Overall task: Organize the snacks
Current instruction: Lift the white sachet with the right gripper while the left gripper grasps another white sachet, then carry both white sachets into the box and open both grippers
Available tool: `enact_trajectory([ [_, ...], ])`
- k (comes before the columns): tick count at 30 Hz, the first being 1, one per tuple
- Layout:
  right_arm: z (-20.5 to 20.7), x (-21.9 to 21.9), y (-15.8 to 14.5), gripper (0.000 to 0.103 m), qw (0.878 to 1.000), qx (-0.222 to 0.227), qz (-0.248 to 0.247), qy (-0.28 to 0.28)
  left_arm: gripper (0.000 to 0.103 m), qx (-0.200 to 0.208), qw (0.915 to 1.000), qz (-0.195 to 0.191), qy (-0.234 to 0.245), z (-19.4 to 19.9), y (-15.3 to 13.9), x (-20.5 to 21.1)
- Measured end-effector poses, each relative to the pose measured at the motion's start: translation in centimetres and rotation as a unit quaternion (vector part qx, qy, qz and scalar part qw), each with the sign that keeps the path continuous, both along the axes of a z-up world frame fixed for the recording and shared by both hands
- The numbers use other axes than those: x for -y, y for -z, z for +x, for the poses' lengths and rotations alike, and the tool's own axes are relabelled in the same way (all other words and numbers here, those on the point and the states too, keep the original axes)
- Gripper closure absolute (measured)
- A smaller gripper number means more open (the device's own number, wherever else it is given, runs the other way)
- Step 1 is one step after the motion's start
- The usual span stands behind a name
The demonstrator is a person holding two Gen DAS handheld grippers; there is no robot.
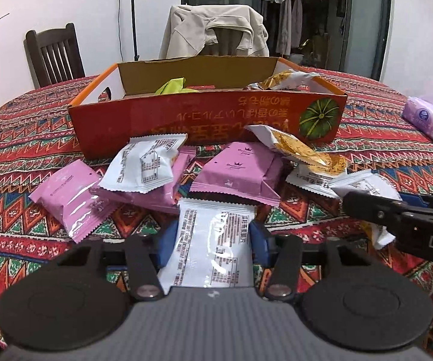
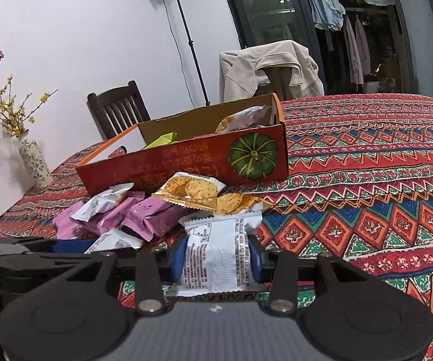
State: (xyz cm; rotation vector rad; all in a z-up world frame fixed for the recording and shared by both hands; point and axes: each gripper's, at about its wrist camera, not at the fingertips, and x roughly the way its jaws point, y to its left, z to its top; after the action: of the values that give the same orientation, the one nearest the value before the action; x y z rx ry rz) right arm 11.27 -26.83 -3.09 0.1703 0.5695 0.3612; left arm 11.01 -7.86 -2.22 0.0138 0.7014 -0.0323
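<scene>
Left wrist view: left gripper (image 1: 213, 240) clamped on a white printed snack packet (image 1: 213, 237), blue pads (image 1: 168, 246) pressing its two sides, packet standing upright between them over the counter with the red patterned cloth (image 1: 20, 150). Just beyond the gripper, a loose heap: glossy pink snack packets (image 1: 72, 198), a second pink one (image 1: 240, 174), a white packet with a printed table (image 1: 144, 165) lying on top of the left ones, and to the right an orange-and-gold cracker packet (image 1: 303, 150). Behind the heap, a long red cardboard box with a green pumpkin picture (image 1: 204, 120), open on top, holding a yellow-green wrapper (image 1: 174, 85) and another cracker packet (image 1: 282, 79). Black arm of the right gripper (image 1: 397, 213) coming in from the right edge. Far right, a lilac tissue pack (image 1: 427, 120).

Right wrist view: right gripper (image 2: 219, 255) holding a second white printed packet (image 2: 219, 255), pinched narrow between blue pads (image 2: 179, 255). Directly ahead, two cracker packets (image 2: 192, 189); ahead and left, the pink packets (image 2: 150, 213); further back, the red box (image 2: 186, 162). Left gripper's black body (image 2: 29, 258) at the left edge with another white packet (image 2: 117, 240) beside it. Beyond the counter's left end, a flowered ceramic vase with yellow blossoms (image 2: 32, 162); behind the box, a dark wooden chair (image 2: 117, 111) and a chair draped with a beige jacket (image 2: 270, 69).
</scene>
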Motion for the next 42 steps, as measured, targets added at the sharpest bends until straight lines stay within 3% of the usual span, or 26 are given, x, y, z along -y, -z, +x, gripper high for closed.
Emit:
enact_trajectory([
  [13,-1.5,-1.3,-0.8,0.062,0.999,0.032,-0.025,-0.001,0.057,0.032,0.9992,-0.020,0.011,-2.3,-1.5,-0.5],
  [27,-3.9,-2.9,-4.1,0.062,0.997,0.069,-0.046,0.001,0.057,0.089,0.9949,-0.045,0.010,-5.1,-5.1,-2.7],
  [42,-0.4,-4.6,-7.2,0.062,0.994,0.090,-0.060,0.003,0.058,0.136,0.9890,-0.059,0.004,-1.3,-9.1,-5.2],
])
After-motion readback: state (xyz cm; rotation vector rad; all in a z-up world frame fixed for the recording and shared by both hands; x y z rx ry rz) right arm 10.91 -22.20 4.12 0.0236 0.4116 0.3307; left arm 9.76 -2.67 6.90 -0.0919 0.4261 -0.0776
